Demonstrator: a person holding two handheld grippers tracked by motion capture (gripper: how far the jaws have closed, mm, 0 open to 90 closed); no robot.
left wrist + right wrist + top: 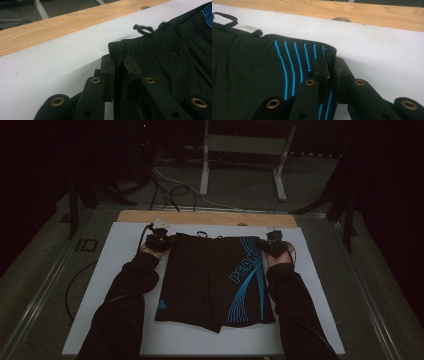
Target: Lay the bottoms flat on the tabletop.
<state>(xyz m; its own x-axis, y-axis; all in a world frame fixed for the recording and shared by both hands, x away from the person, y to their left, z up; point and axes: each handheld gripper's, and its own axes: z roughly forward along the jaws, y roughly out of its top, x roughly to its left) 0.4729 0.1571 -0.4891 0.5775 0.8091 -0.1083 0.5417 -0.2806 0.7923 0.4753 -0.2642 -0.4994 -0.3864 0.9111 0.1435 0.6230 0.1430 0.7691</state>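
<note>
Two grippers pinch one pair of black shorts (pixel 210 275) at the waistband corners, and the shorts serve as the landmark for everything else. Left of the shorts' waistband, the left gripper (pixel 159 240) sits at the far left corner; in the left gripper view its fingers (pixel 108 75) are clenched on the folded edge of the elastic band (pixel 150 47), fabric squeezed between the two pads. The shorts lie flat on the white board (pixel 125 260) that covers the bench, legs pointing toward the person, waistband toward the far edge — a black drawstring loop (pixel 142 28) lies on the board just past the waistband's middle. Blue curved stripes and lettering (pixel 245 270) run down the shorts' right side. At the waistband's right corner, the right gripper (pixel 274 244) grips likewise: its fingers (pixel 321 70) are clamped on the striped corner of the cloth. Beyond the shorts, a strip of bare wooden bench (pixel 200 216) shows past the board's far edge. Dark sleeves (pixel 125 305) flank the shorts on both sides.
</note>
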